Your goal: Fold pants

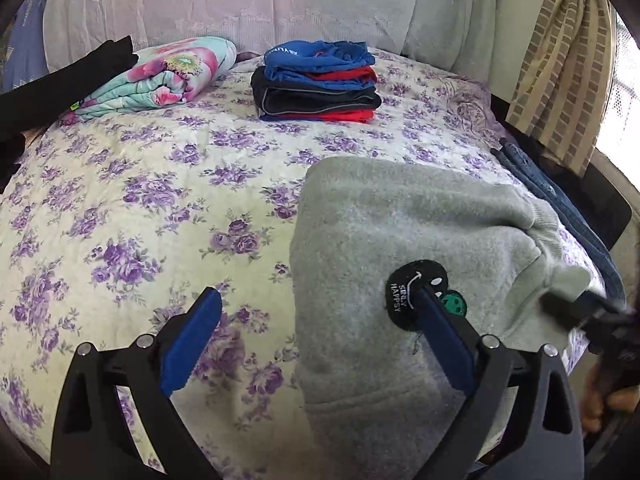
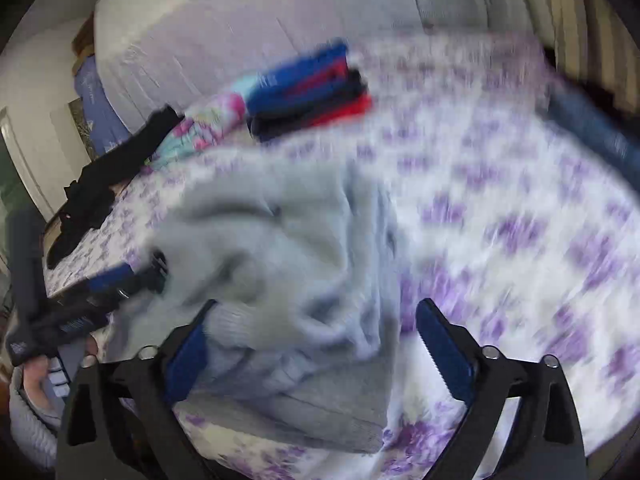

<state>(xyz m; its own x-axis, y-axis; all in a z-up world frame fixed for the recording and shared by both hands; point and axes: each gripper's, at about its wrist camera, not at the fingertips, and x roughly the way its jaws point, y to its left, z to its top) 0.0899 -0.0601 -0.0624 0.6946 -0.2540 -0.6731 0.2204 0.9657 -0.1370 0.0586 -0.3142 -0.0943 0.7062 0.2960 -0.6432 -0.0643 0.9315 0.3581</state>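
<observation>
Grey pants lie part-folded at the bed's near right edge; left gripper and right gripper gape wide, empty. Next, seemingly: pinch an edge, fold again.

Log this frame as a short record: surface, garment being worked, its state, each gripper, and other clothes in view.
surface: bed with purple-flowered quilt
garment: grey fleece pants, black smiley patch on top
garment state: lying folded over on the quilt, not gripped
left gripper: jaws wide open, one finger over the patch, the other over bare quilt
right gripper: jaws wide open astride the ribbed cuff; view blurred
other clothes: folded stack in blue, red and black; floral bundle; black garment; jeans at bed edge
</observation>
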